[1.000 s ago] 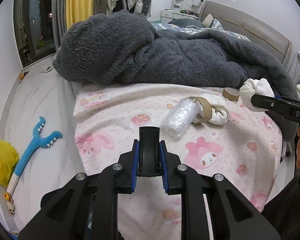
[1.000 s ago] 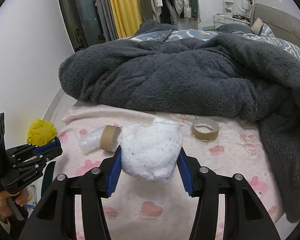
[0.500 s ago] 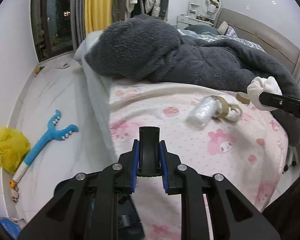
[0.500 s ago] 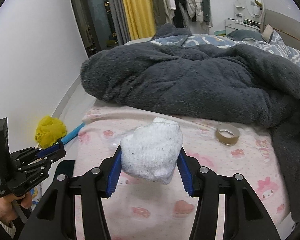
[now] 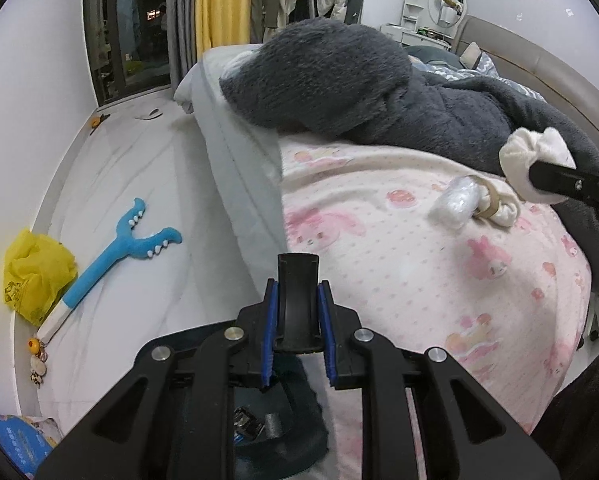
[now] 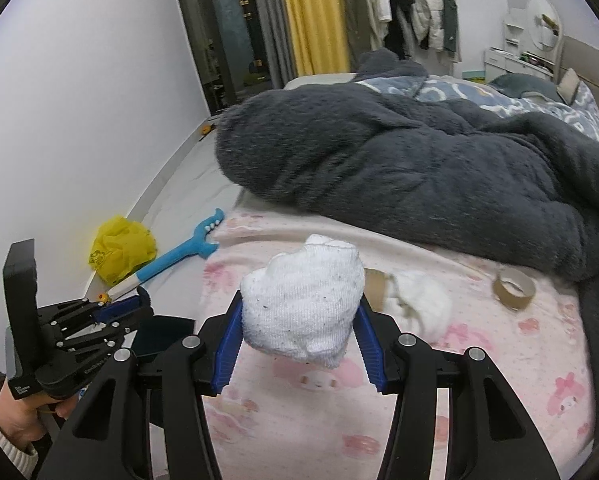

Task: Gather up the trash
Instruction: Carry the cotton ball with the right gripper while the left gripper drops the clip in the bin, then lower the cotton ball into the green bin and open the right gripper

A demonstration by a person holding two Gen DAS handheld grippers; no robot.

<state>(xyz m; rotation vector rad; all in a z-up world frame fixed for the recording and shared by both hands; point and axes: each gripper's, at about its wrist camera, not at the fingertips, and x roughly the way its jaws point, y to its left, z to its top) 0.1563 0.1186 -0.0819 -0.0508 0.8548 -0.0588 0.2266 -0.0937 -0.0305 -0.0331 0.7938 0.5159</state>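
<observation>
White sock wad (image 6: 302,303) pinched between right gripper (image 6: 299,344) fingers; left gripper (image 5: 298,322) clamps black bin rim (image 5: 298,280). Beyond fingertips: plastic wad (image 5: 456,203), tape rolls (image 6: 514,289) uncollected.

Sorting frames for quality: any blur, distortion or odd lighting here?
Left wrist view: strong fisheye bending, bed edge slightly motion-smeared, left gripper sharp. Right wrist view: white bundle crisp, pink sheet soft; even indoor light, dark window.
</observation>
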